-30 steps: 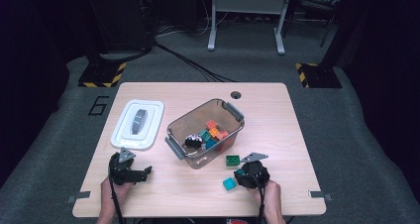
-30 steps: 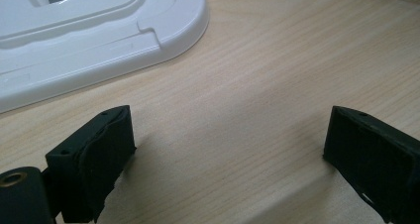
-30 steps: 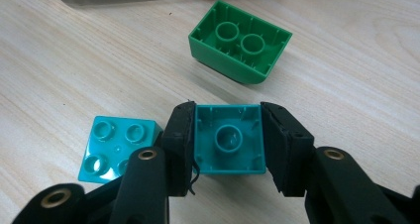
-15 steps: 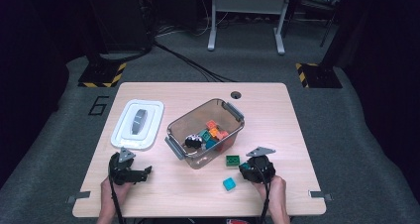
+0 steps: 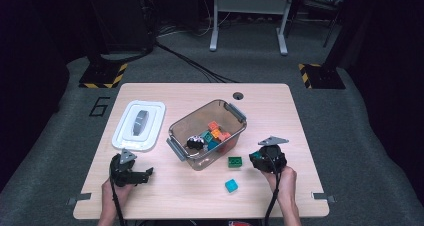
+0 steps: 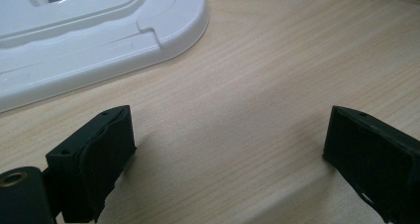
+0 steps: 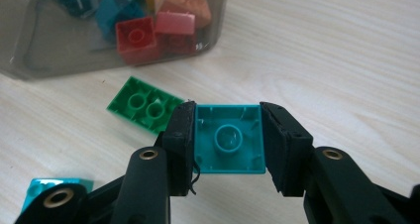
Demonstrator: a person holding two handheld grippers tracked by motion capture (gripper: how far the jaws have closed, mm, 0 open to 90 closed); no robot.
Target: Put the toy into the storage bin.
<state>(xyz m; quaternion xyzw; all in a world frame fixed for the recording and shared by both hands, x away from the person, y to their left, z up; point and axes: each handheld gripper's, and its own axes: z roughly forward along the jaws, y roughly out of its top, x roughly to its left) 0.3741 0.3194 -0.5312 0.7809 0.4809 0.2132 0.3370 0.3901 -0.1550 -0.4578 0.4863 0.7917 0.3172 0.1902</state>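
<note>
Dark floor and cables are surrounding a pale wooden table (image 5: 280,116), with a clear bin (image 5: 180,136) of bricks sitting at its centre. Right of centre in the high view, the right gripper (image 7: 227,143) is pinching a teal brick (image 7: 229,145), hollow underside facing the camera, just above the table near a green brick (image 7: 143,105) lying below the bin's wall. The jaws are gripping only two smooth side walls, so the brick could be slipping or twisting out during a lift over the rim, or clipping the bin's edge. Another teal brick (image 5: 231,185) is waiting at lower centre. At lower left, the left gripper (image 6: 228,149) is sitting spread and empty beside the white lid (image 6: 99,40).
</note>
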